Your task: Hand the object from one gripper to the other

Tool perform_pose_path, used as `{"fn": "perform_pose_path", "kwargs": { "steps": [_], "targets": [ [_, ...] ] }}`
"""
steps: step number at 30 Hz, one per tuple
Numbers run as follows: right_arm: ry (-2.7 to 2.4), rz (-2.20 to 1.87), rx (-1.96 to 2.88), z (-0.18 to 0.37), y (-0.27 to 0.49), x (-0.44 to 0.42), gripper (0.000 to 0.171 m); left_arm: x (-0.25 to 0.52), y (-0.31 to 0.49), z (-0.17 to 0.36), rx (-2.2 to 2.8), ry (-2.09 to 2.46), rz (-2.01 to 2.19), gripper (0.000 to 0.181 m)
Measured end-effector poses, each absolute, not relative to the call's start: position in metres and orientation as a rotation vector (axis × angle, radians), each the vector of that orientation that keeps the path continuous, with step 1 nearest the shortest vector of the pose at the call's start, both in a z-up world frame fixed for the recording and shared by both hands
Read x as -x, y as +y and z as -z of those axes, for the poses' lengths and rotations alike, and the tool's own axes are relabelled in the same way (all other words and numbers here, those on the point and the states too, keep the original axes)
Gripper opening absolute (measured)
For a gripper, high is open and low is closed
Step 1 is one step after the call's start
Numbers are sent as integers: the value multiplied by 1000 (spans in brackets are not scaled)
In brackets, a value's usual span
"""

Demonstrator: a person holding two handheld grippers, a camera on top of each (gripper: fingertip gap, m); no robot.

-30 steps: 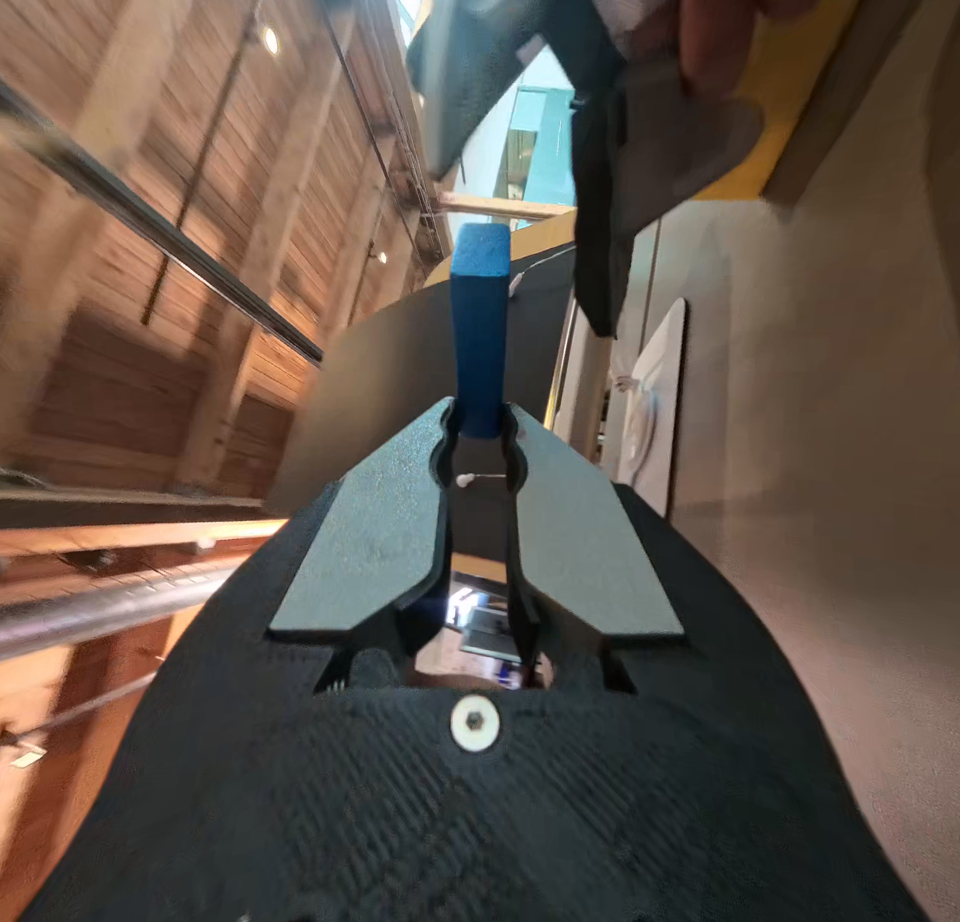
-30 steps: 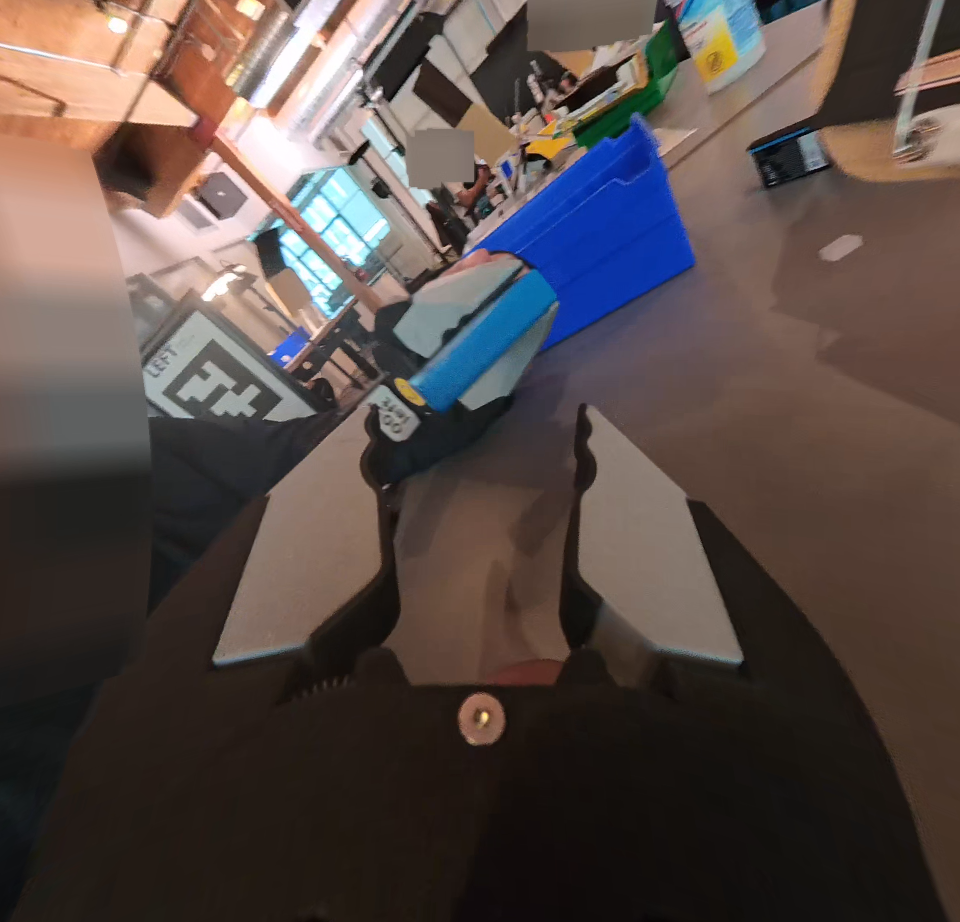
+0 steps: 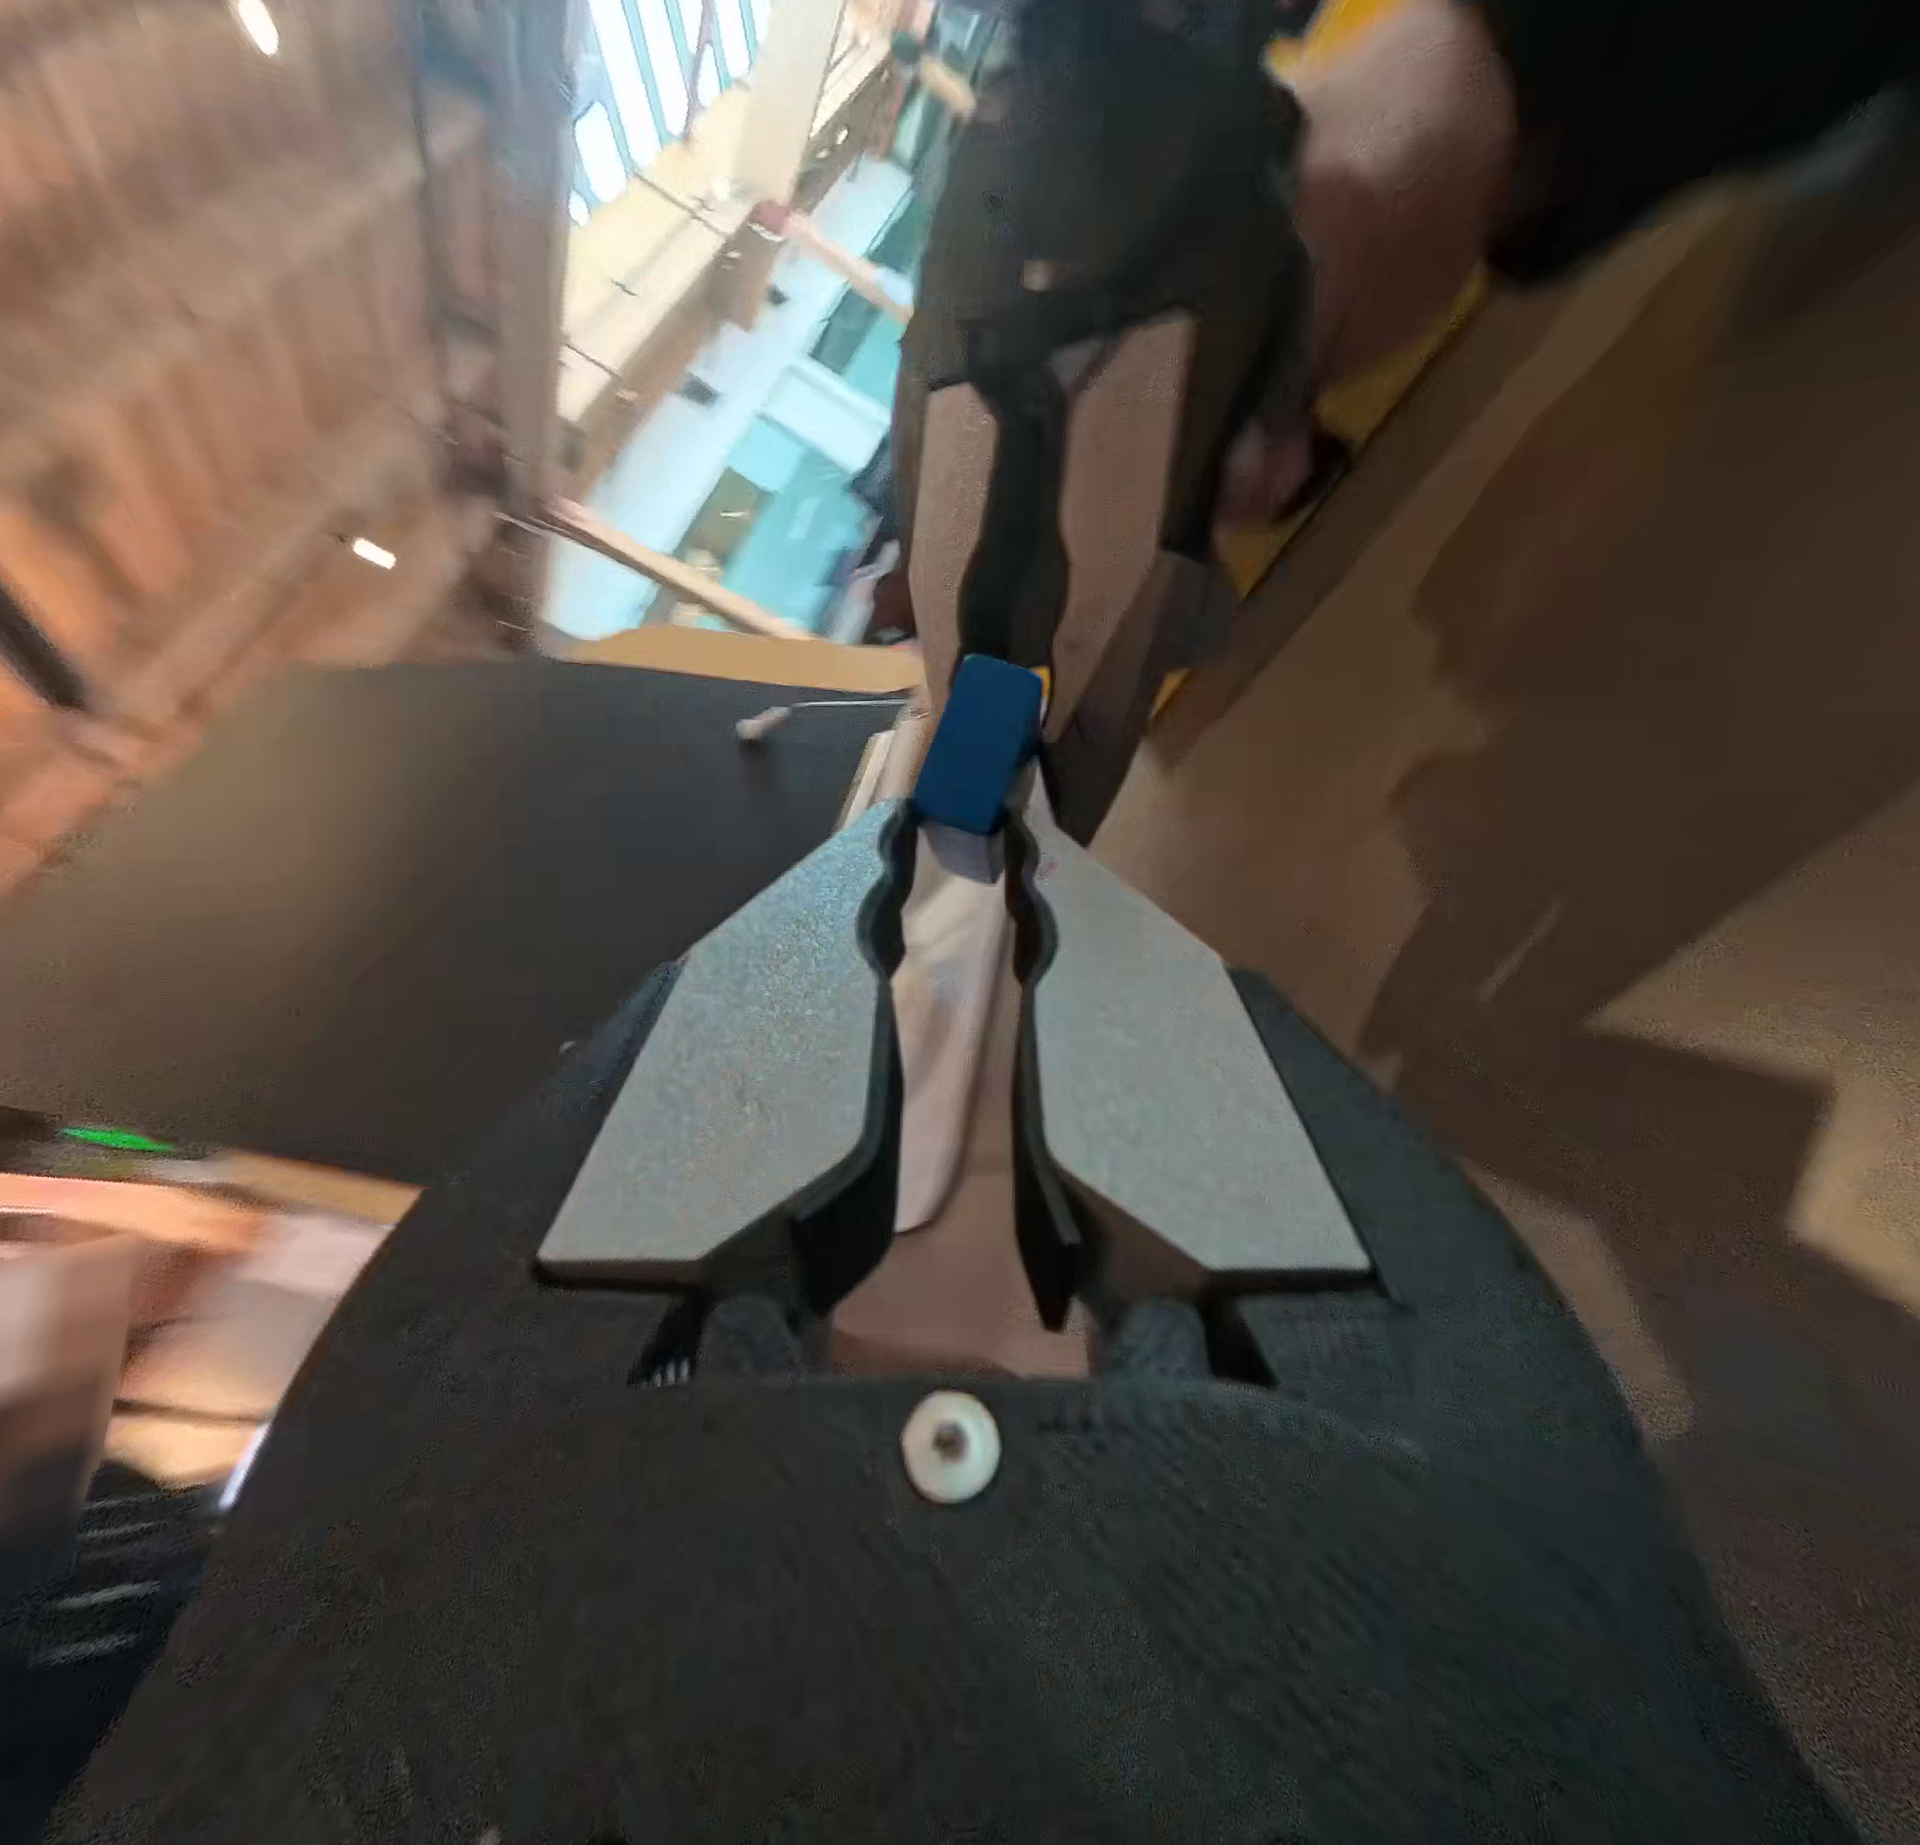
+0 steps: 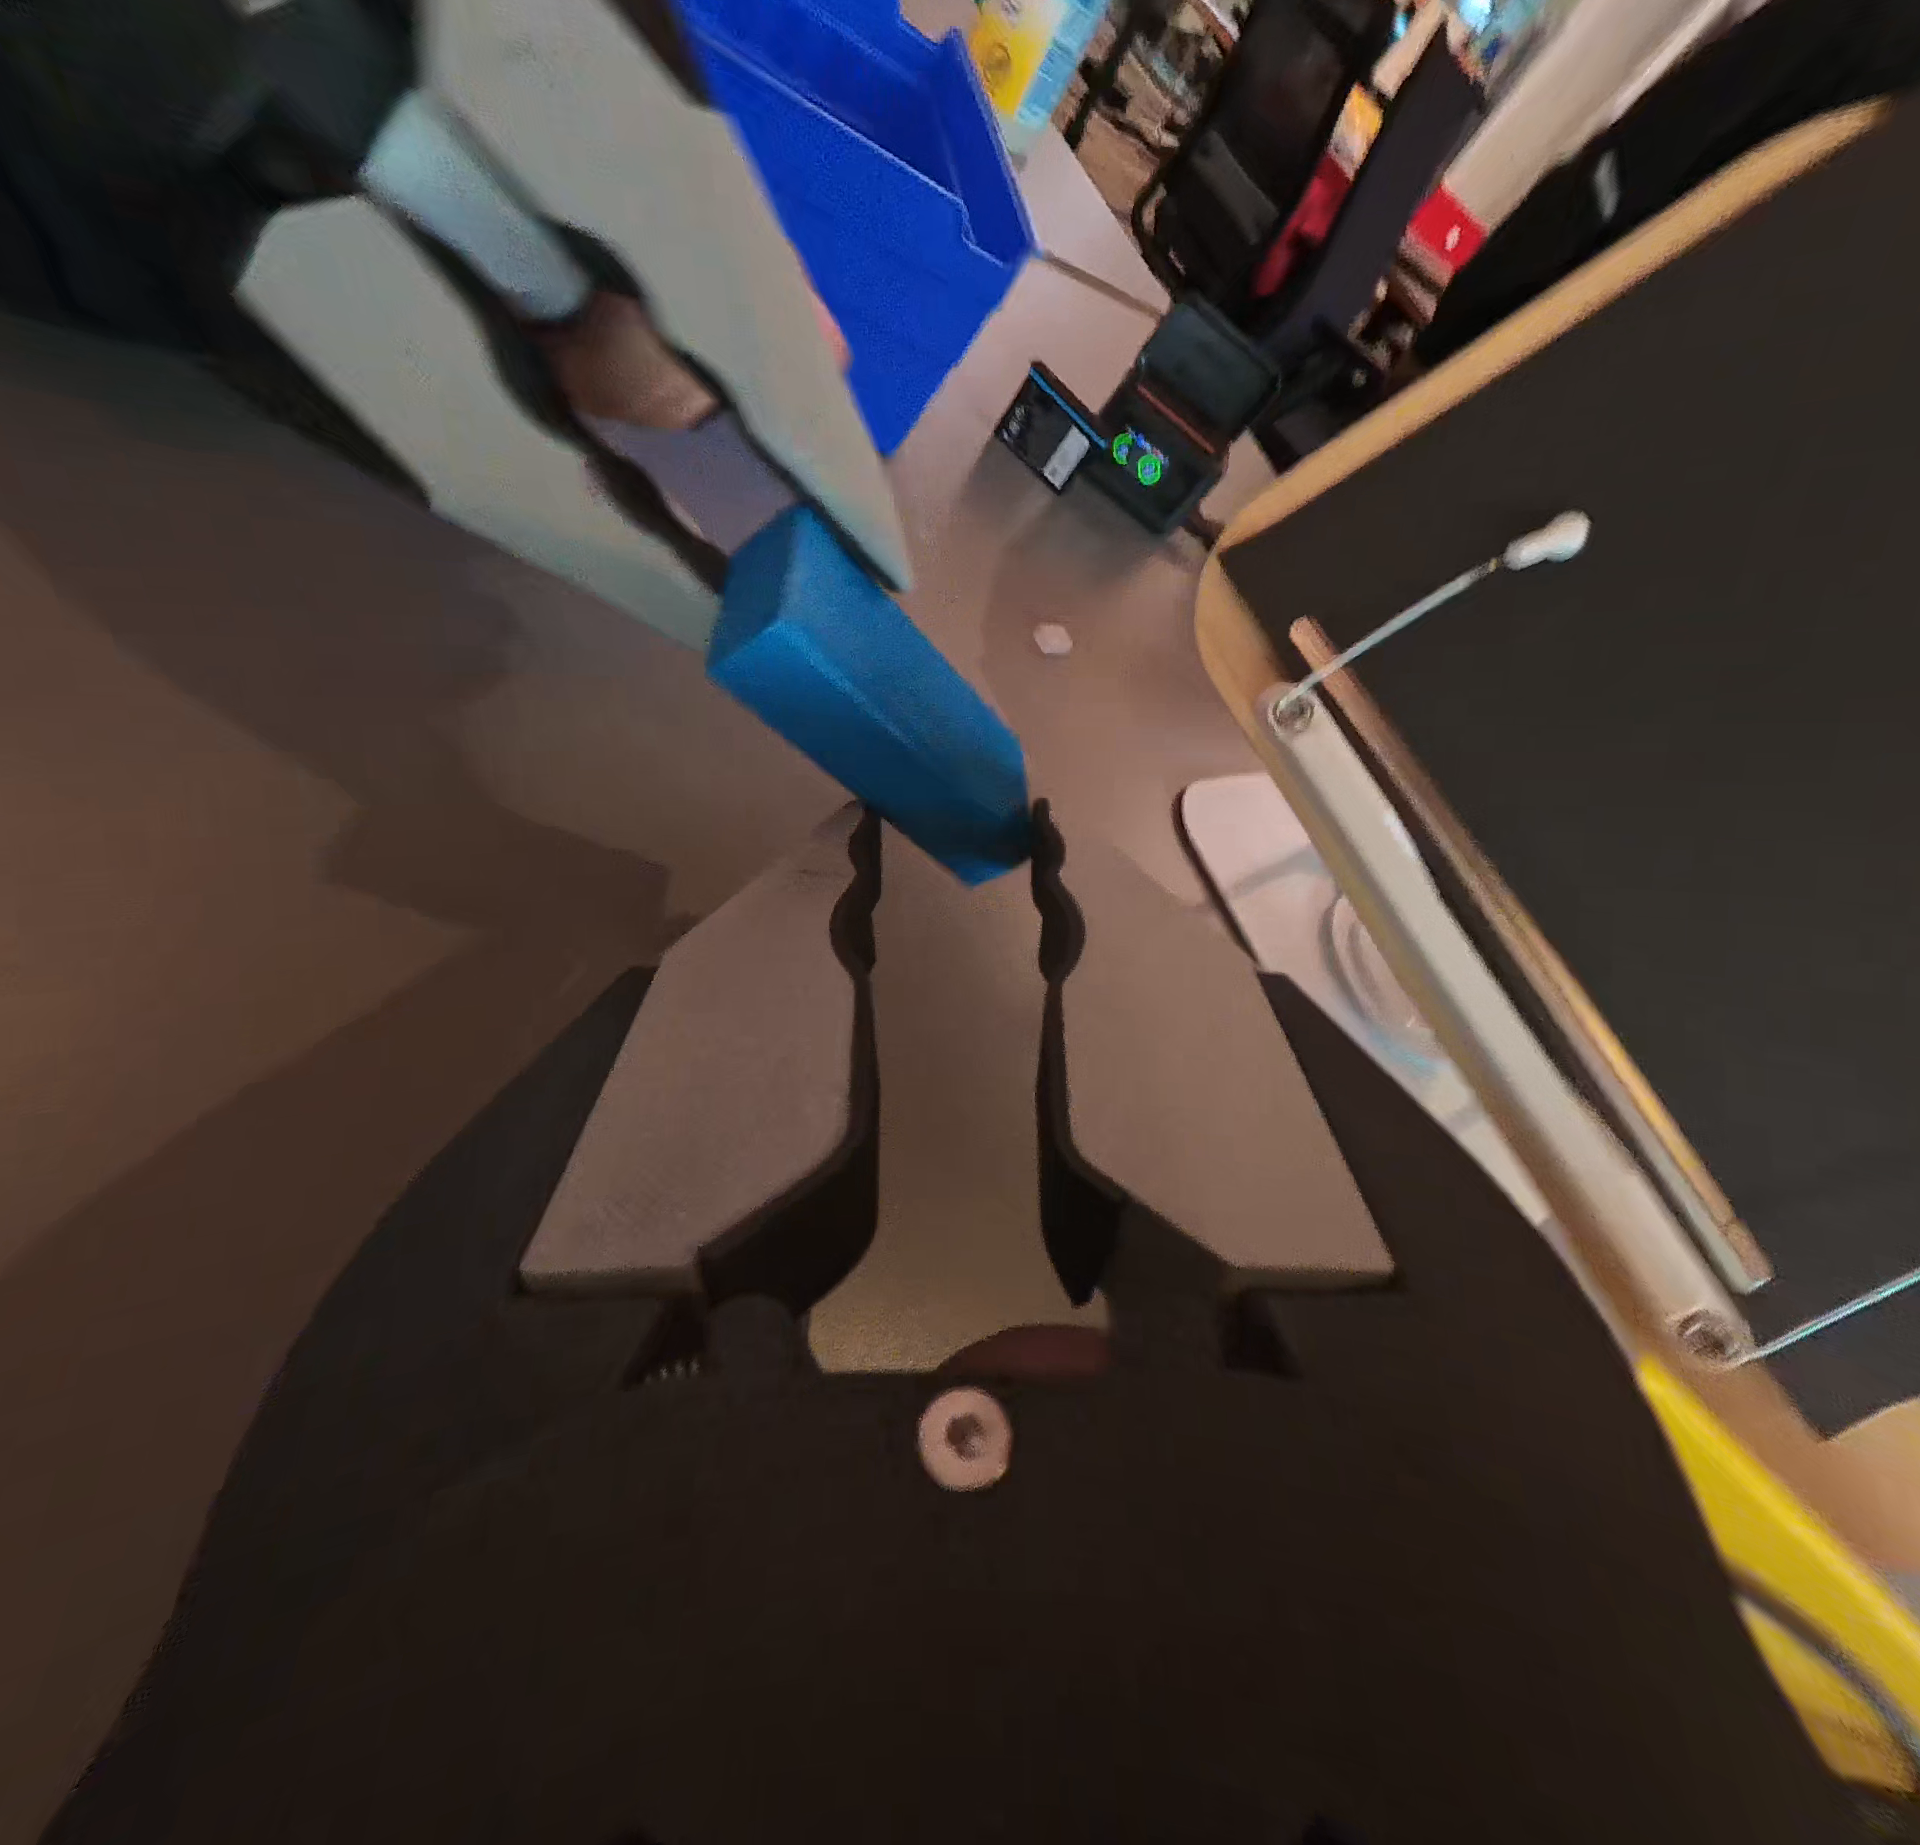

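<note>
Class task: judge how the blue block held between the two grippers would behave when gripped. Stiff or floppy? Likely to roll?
The blue block probably stays stiff: it spans both grippers without sagging. Its flat faces and square edges suggest it won't roll. Weight can't be judged.

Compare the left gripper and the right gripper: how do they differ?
The left gripper is shut on one end of the blue block; the right gripper has the other end between its tips, grip unclear. The left gripper's jaws stand closer together than the right gripper's. Both have grey fingers.

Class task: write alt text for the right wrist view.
A blue rectangular block, held at its far end by the left gripper, reaches between the right gripper's grey fingers, which stand apart. A blue plastic bin sits behind.
</note>
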State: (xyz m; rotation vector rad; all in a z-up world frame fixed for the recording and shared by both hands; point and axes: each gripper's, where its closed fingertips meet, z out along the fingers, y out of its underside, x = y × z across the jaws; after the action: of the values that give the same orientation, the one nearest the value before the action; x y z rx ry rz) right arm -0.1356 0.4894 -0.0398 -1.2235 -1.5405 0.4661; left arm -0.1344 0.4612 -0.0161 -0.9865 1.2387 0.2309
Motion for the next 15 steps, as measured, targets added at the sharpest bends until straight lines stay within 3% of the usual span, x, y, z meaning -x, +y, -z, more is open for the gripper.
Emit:
{"fn": "perform_pose_path", "kwargs": {
  "steps": [3, 7, 9, 12, 15],
  "targets": [
    [-1514, -695, 1388, 43, 490, 130, 44, 142, 471, 20, 804, 1306, -674, 14],
    [-1303, -1367, 1536, 12, 476, 129, 53, 150, 473, 25, 666, 1347, -905, 15],
    [-1169, -1555, 1630, 11, 483, 132, 45, 149, 465, 12, 563, 1289, -971, 14],
    [-1145, -1706, 1656, 12, 475, 143, 53, 144, 456, 1, 485, 1238, -999, 14],
    [-1177, -1775, 1625, 11, 463, 153, 37, 132, 455, 12, 472, 1281, -962, 13]
  ]
}}
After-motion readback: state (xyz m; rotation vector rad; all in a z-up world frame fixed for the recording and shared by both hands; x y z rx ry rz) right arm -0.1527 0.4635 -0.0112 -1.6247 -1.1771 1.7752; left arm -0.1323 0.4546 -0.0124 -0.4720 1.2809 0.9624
